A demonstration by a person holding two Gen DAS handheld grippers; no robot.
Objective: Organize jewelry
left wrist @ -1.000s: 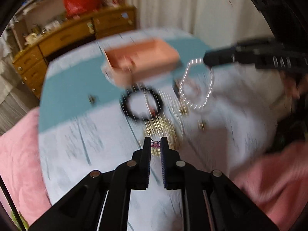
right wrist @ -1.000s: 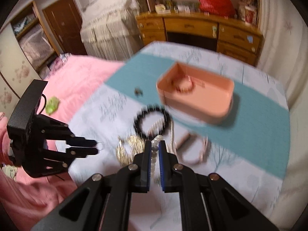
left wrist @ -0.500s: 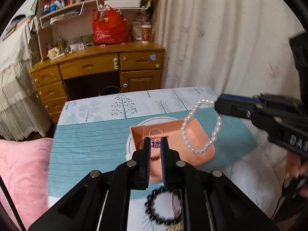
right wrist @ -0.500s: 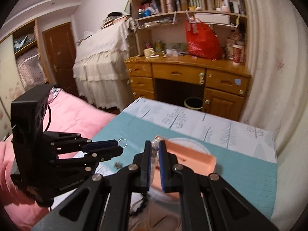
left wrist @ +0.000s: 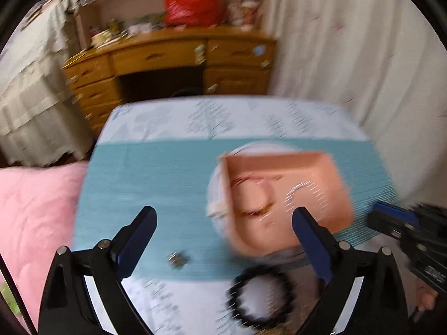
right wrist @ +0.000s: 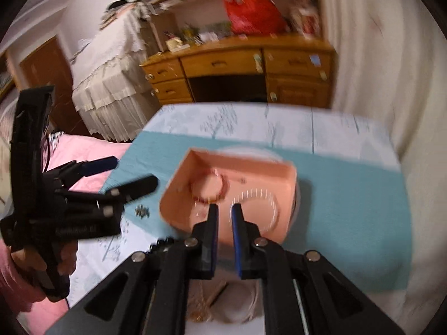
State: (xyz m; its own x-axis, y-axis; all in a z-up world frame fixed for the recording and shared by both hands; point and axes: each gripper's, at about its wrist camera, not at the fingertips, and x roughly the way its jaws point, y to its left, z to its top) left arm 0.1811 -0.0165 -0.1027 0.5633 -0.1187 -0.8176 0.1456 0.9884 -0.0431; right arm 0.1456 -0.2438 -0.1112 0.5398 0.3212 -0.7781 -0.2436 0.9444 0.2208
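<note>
A pink tray (left wrist: 282, 195) sits on the teal runner, also in the right wrist view (right wrist: 232, 195). Inside it lie a white pearl bracelet (left wrist: 307, 198) (right wrist: 257, 203) and a red bead bracelet (right wrist: 209, 189). My left gripper (left wrist: 223, 223) is wide open and empty, in front of the tray; it also shows in the right wrist view (right wrist: 120, 176). My right gripper (right wrist: 224, 215) is open by a narrow gap, empty, just above the tray's near edge. A black bead bracelet (left wrist: 261, 297) and a small earring (left wrist: 177, 259) lie on the table. All is motion-blurred.
Gold chains and a wooden stick (right wrist: 215, 298) lie under my right gripper. The table (left wrist: 167, 128) has a white tree-print cloth. A pink bed (left wrist: 33, 223) lies to the left, a wooden desk (left wrist: 167, 64) behind, and a curtain (left wrist: 349, 55) to the right.
Both grippers have opened and dropped their loads into the tray: the pearl bracelet from the right, the small ring from the left. Both cameras have tilted down toward the table.
</note>
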